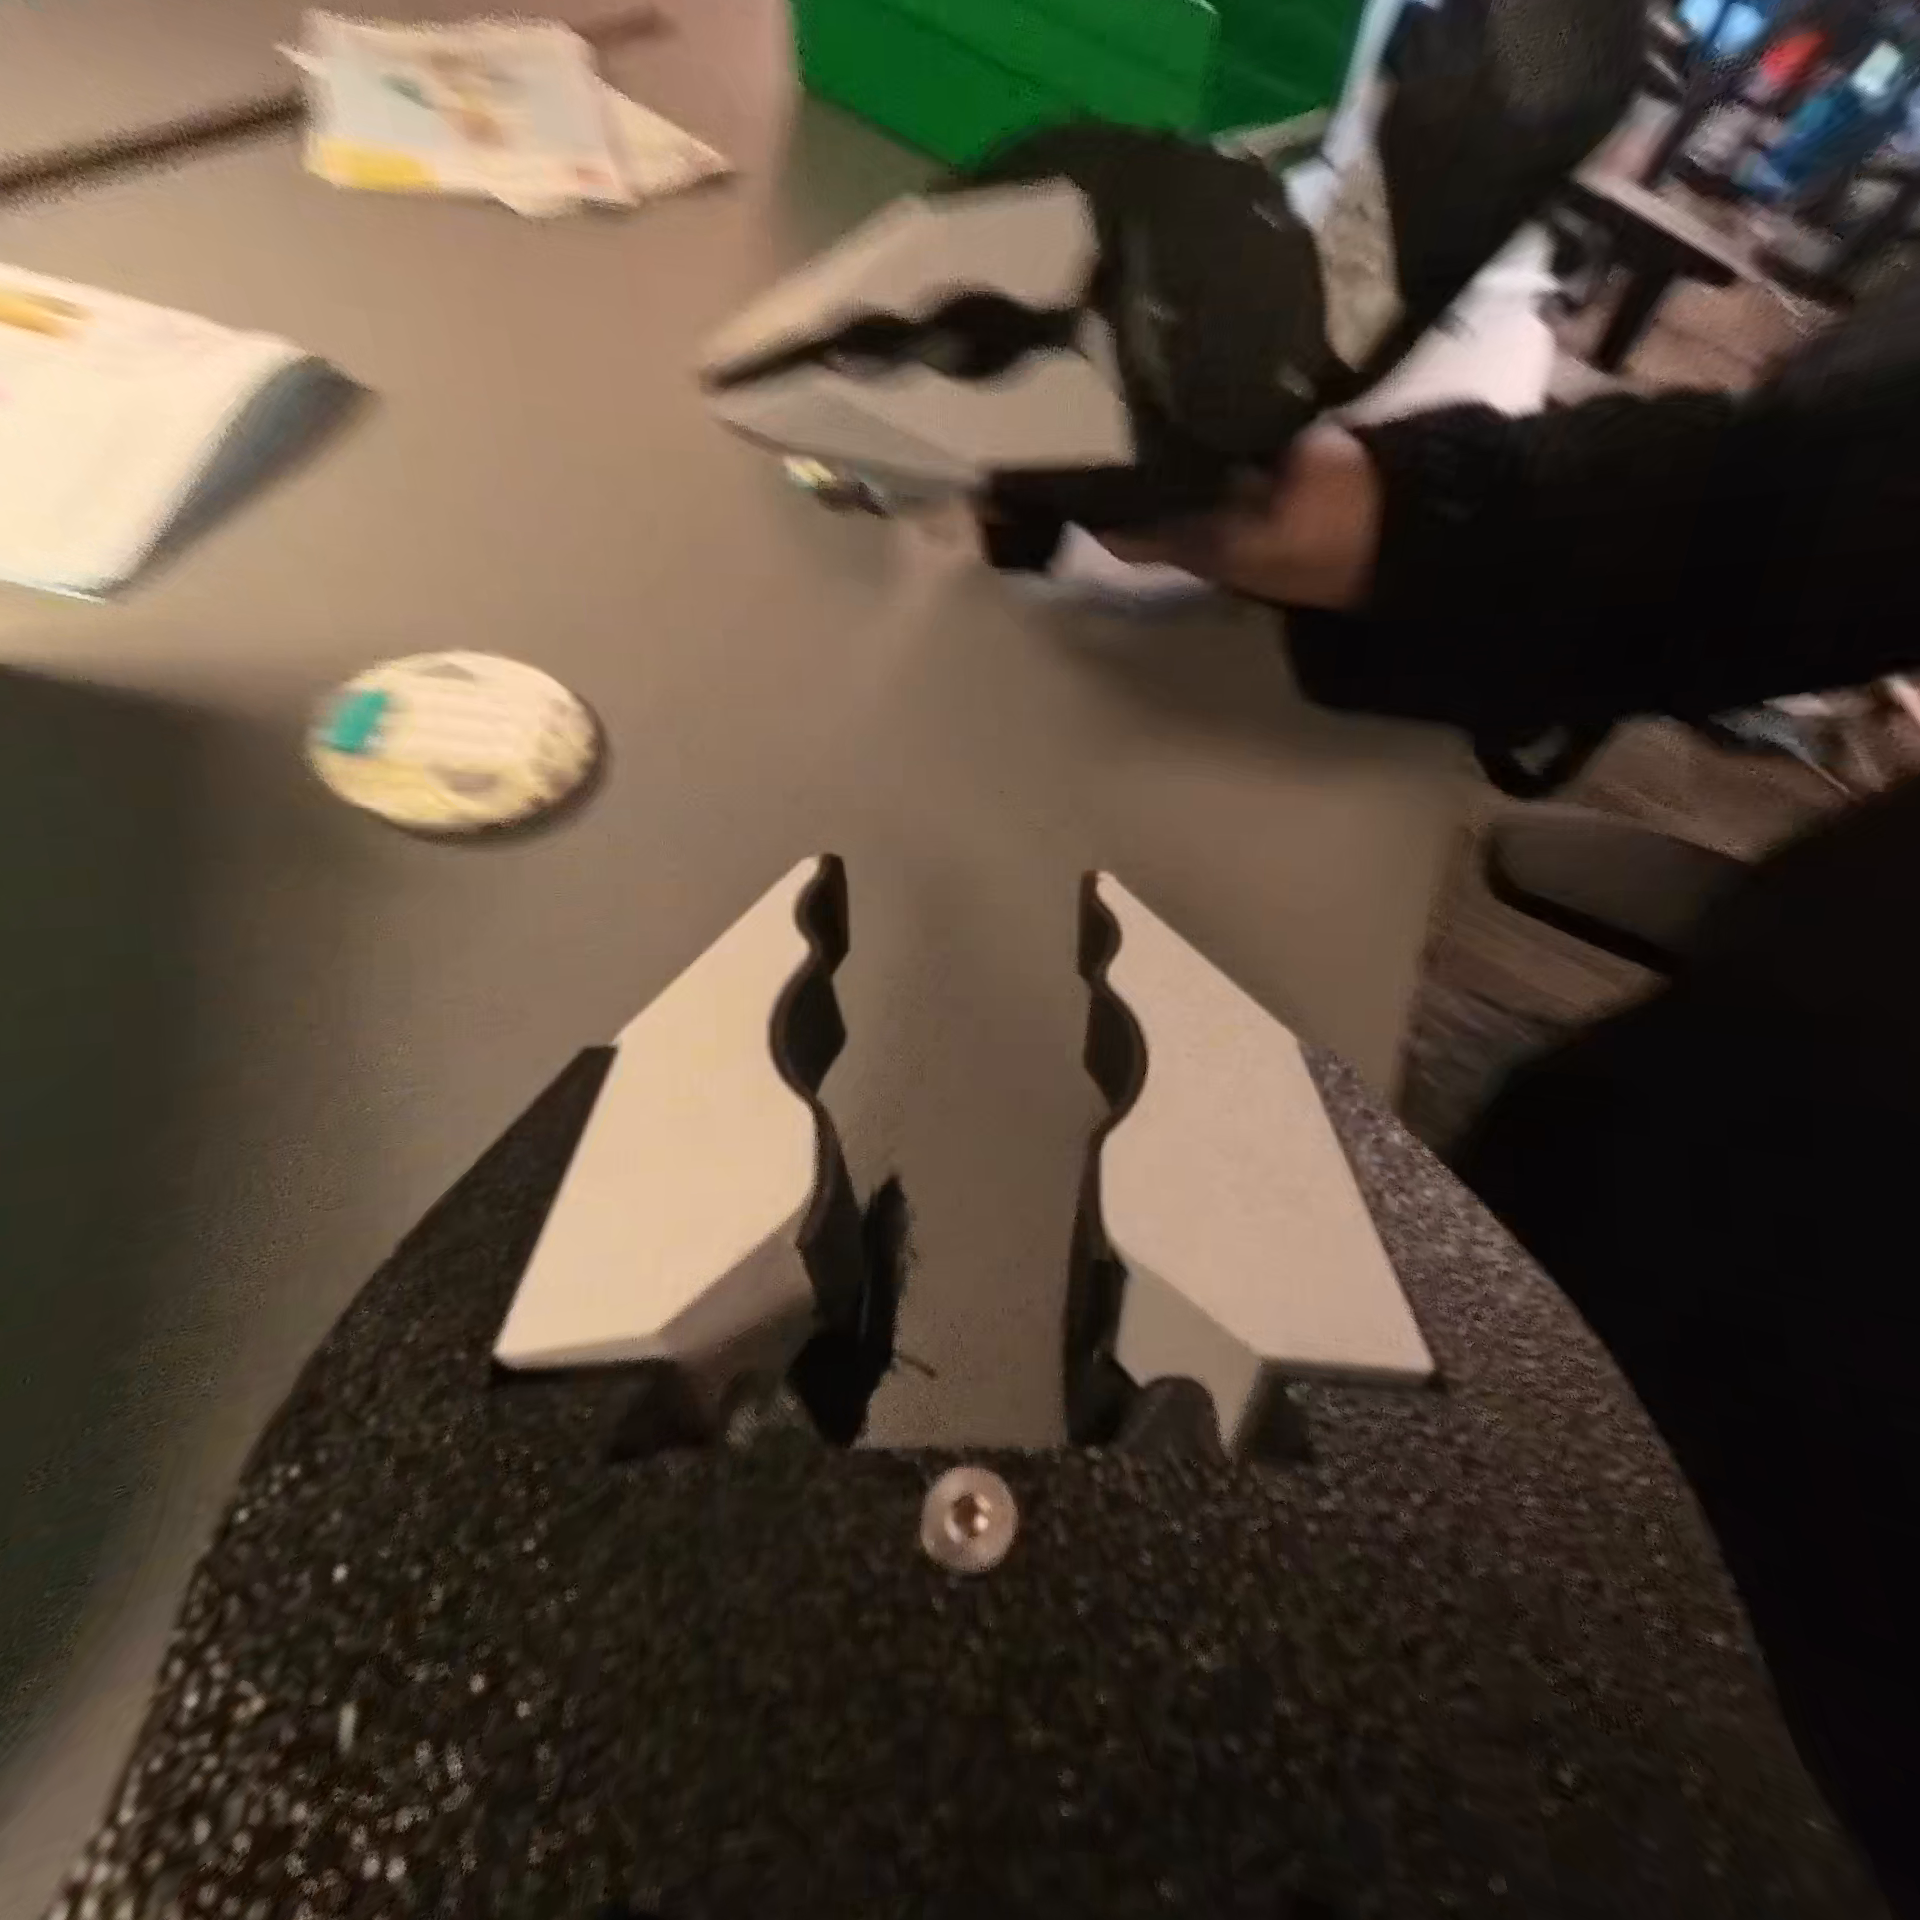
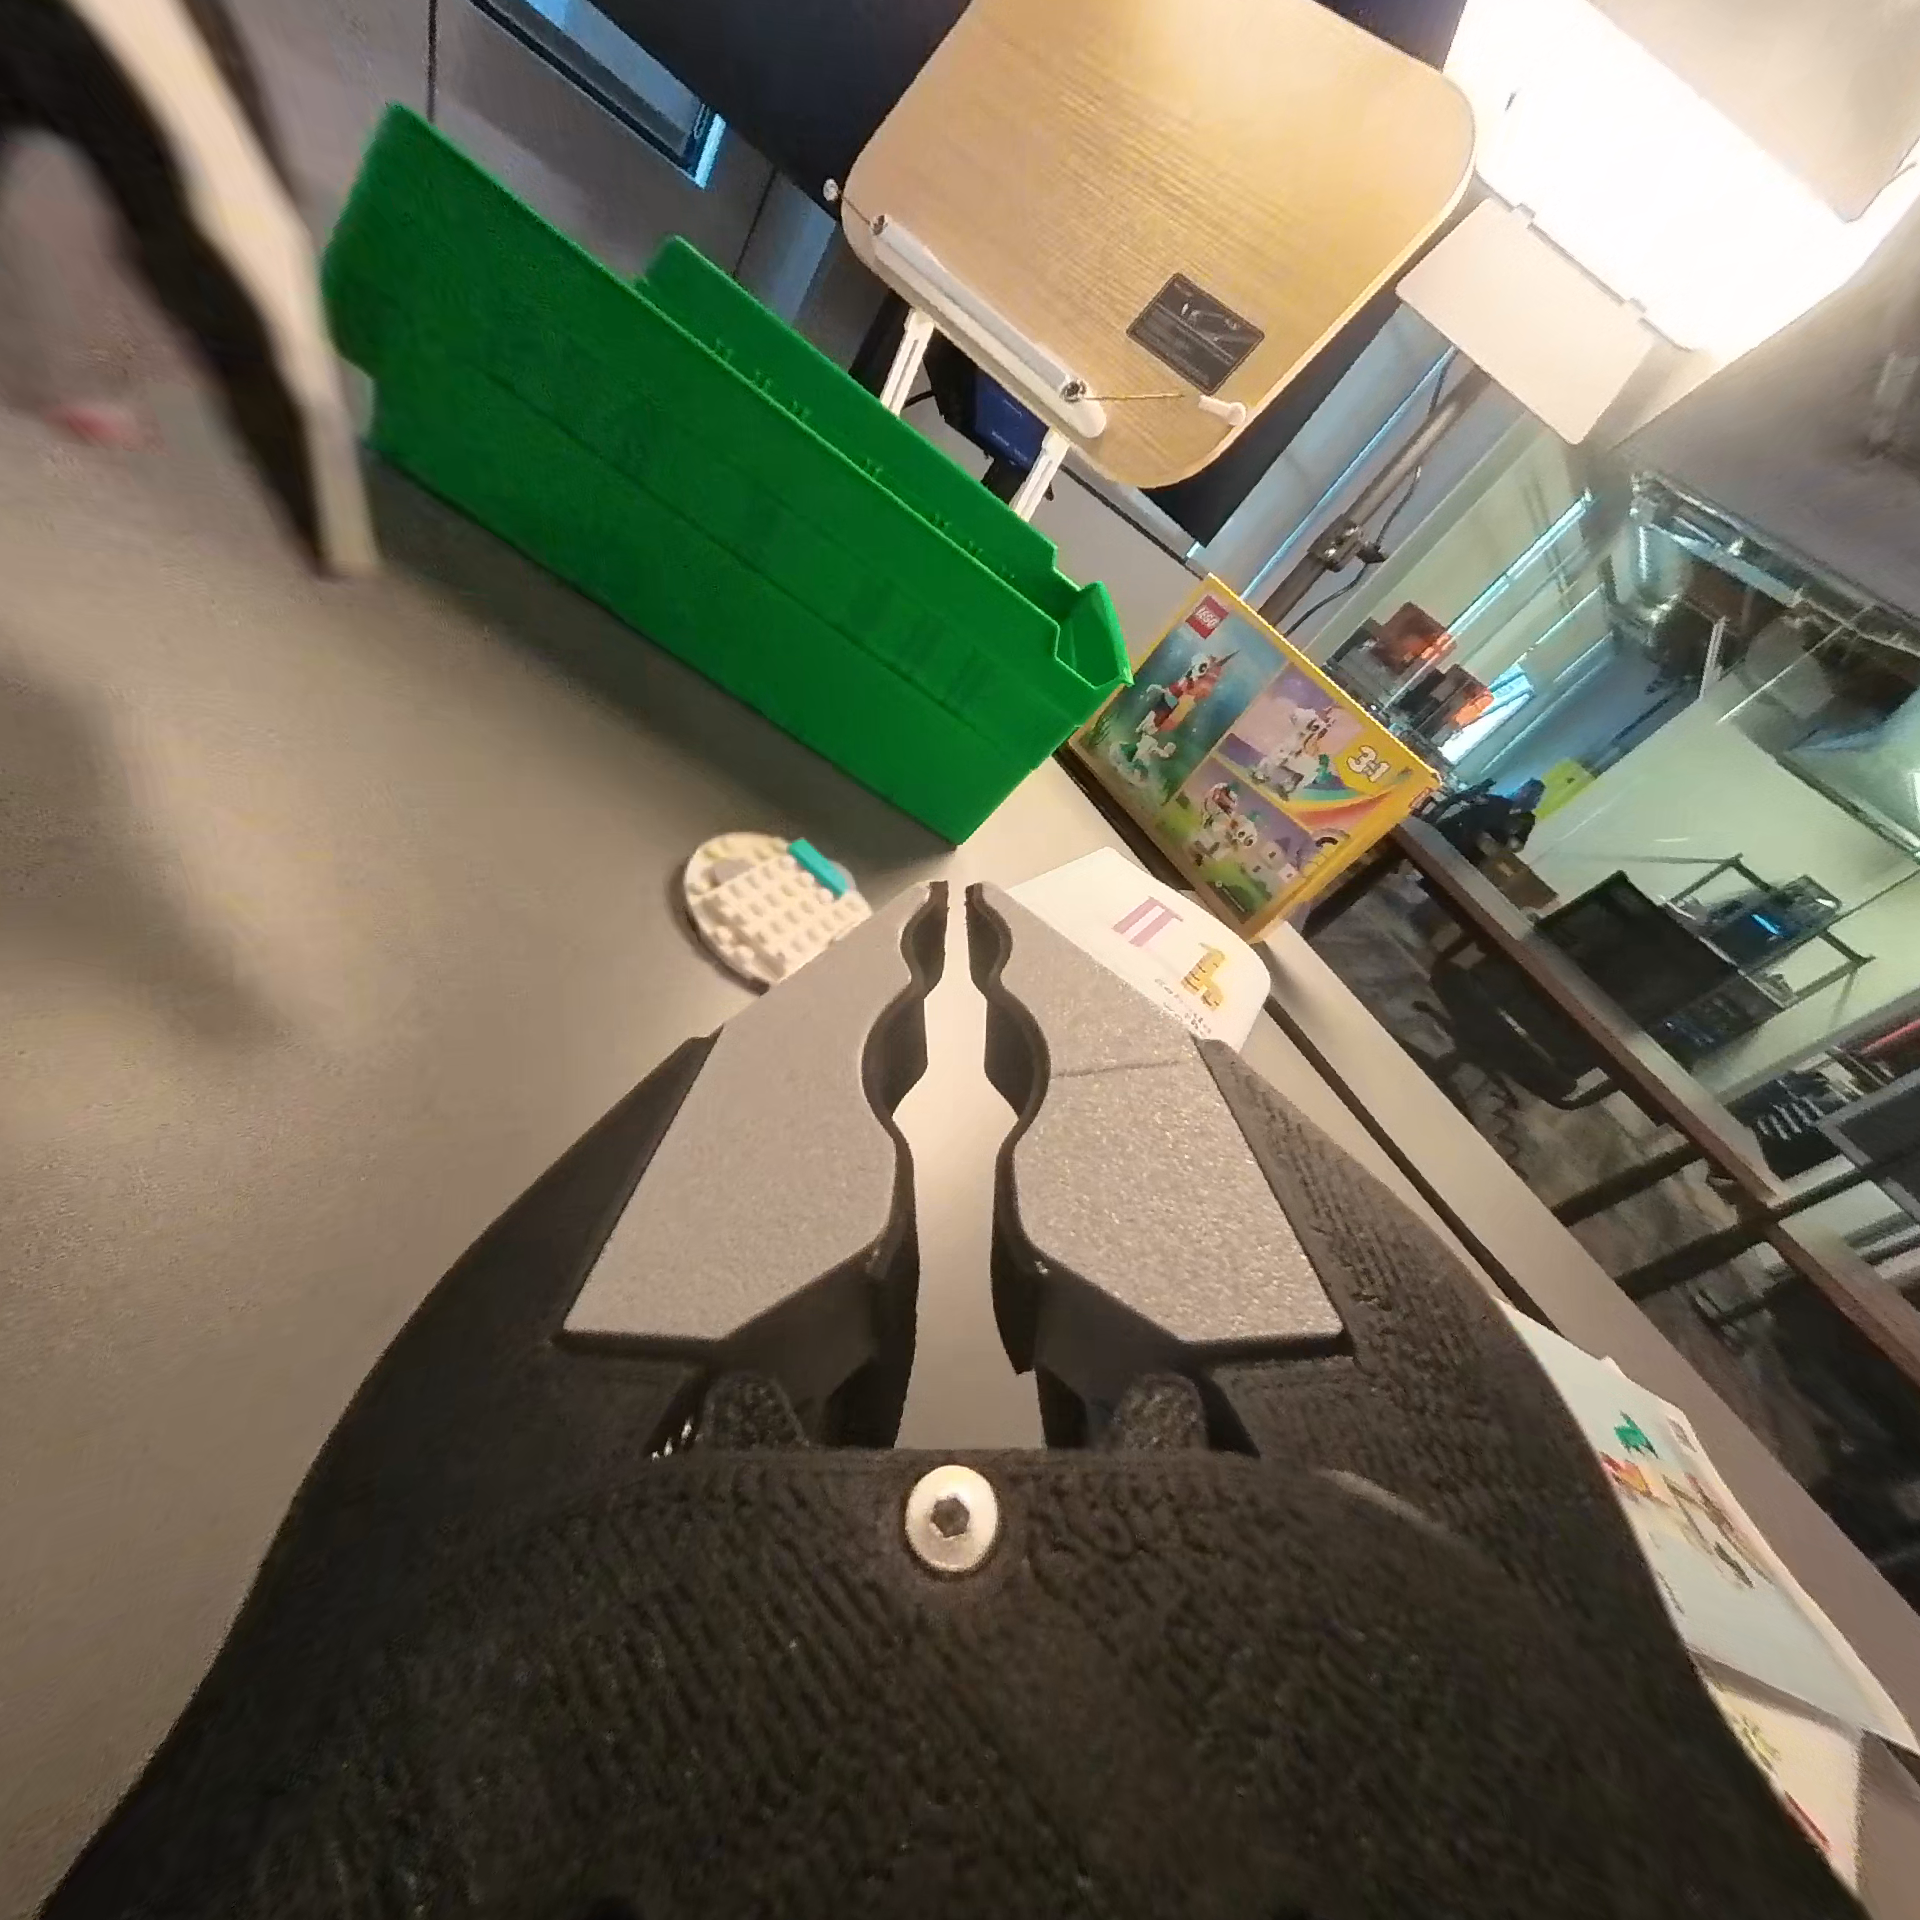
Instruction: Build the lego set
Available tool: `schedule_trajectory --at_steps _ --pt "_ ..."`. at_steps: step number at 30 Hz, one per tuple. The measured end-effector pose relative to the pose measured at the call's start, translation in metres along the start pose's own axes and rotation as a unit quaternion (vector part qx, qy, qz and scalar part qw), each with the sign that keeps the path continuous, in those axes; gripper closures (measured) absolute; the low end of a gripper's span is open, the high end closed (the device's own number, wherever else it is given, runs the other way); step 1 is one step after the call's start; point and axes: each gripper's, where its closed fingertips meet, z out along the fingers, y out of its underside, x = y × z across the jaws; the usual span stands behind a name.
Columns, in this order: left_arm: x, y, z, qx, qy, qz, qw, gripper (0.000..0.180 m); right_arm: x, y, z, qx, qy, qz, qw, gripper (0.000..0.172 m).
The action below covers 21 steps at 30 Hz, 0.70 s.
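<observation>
Two hand-held grippers hover over a grey table strewn with brick-building things.

Largest on the table is a green plastic bin at the far side, with a yellow-edged toy box standing just beside its end. White instruction booklets lie about: one near the right gripper's tip, another at the table edge. A round white studded plate with a small teal piece on its rim lies flat between the bin and the grippers. The left gripper hangs above bare table near that plate, its grey fingers spread apart with nothing between them. The right gripper, held by a hand in a dark sleeve, has its tips almost together, a thin slit between them, gripping nothing.
</observation>
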Motion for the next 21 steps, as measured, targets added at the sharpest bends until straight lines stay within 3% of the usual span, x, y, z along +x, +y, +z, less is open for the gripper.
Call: schedule_trajectory --at_steps 6,11,21 --pt "0.031 0.061 0.003 -0.107 -0.015 0.059 0.992 0.150 -0.009 0.000 0.002 -0.001 -0.015 -0.006 1.000 0.171" --pt "0.047 0.062 0.013 -0.084 0.026 0.072 0.994 0.154 -0.011 0.001 0.003 -0.005 -0.017 -0.023 1.000 0.171" --pt "0.039 0.067 0.024 -0.098 0.017 0.099 0.990 0.174 -0.011 0.003 0.003 -0.009 -0.019 -0.022 1.000 0.171"
